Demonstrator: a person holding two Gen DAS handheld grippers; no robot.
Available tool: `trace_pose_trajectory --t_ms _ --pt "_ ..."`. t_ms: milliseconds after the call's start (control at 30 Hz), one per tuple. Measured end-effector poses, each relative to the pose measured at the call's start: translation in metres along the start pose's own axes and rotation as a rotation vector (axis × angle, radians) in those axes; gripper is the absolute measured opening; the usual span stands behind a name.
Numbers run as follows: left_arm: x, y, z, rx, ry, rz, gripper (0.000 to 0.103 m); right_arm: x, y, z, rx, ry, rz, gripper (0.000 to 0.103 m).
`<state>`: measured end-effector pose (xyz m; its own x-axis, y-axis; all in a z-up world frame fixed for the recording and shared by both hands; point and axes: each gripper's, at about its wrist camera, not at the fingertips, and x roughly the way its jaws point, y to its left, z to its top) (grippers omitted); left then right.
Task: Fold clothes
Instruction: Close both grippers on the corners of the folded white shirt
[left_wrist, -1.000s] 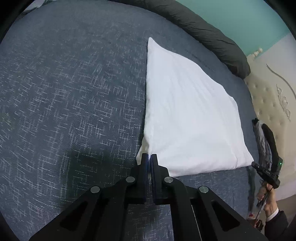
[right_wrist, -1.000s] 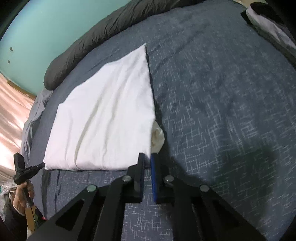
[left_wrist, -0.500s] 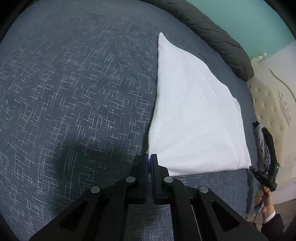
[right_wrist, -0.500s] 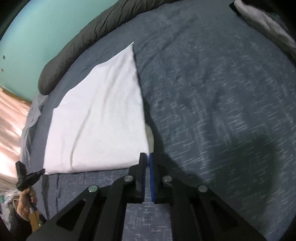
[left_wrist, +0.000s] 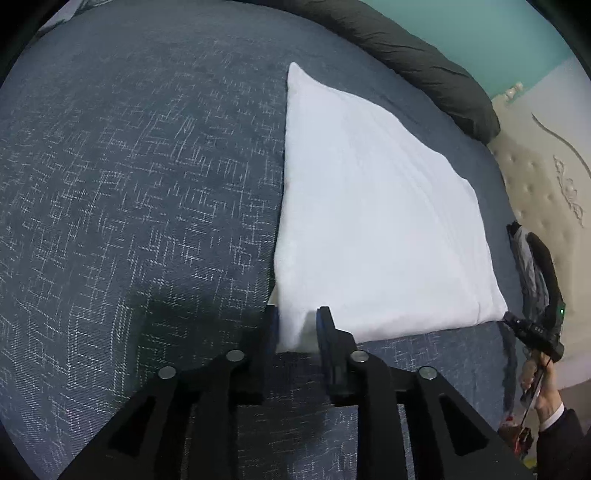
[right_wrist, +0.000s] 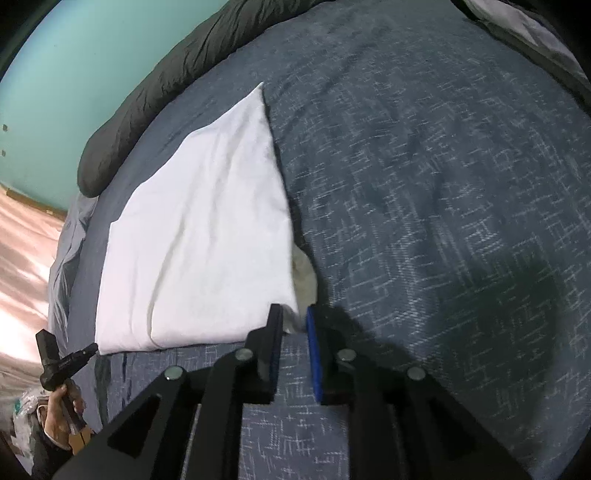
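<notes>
— On the blue-grey bedspread (left_wrist: 129, 206), what lies around the folded white garment (left_wrist: 373, 229)?

— A dark grey rolled duvet (left_wrist: 417, 62) runs along the far edge below the teal wall (right_wrist: 66, 74). A cream tufted headboard (left_wrist: 535, 206) stands off to one side, with a dark bundle of clothes (left_wrist: 532, 266) in front of it. Nothing sits on the garment itself.

— And the jaws?

— The left gripper (left_wrist: 297, 325) is parted a little, its fingers straddling the garment's near-left corner; the cloth looks loose between them. The right gripper (right_wrist: 293, 325) is likewise slightly apart — the near-right corner lies between its blue pads (right_wrist: 314, 354), with a small cream flap (right_wrist: 304, 273) poking out beside it.

— Which way does the garment run?

— It lies flat near the front edge of the bed, a rectangle with its long axis running away from the grippers toward the duvet. In each view the other gripper shows at the opposite near corner, held by a hand (left_wrist: 543, 384).
</notes>
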<state>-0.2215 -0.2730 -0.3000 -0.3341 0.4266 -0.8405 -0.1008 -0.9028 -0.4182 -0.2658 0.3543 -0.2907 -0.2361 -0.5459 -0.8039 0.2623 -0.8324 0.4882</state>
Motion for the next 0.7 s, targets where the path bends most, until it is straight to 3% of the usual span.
trace_pose_trajectory --t_ms 133,167,233,400,700 --pt "0.008 -0.001 0.005 -0.003 0.008 0.023 0.026 0.01 0.003 -0.002 -0.025 0.019 -0.035 0.013" --pt "0.01 -0.002 0.005 0.003 0.009 0.039 0.023 0.011 0.003 -0.003 -0.032 0.019 -0.04 0.012" --pt "0.012 -0.003 0.006 0.027 0.011 0.066 0.003 0.011 0.003 -0.005 -0.045 0.012 -0.046 0.007" --pt "0.01 -0.007 0.013 0.036 -0.005 0.11 0.002 -0.001 0.008 -0.004 -0.078 -0.02 -0.072 0.003" --pt "0.007 -0.001 0.01 -0.009 0.004 0.077 0.002 -0.045 0.006 0.017 -0.086 -0.107 -0.053 0.002"
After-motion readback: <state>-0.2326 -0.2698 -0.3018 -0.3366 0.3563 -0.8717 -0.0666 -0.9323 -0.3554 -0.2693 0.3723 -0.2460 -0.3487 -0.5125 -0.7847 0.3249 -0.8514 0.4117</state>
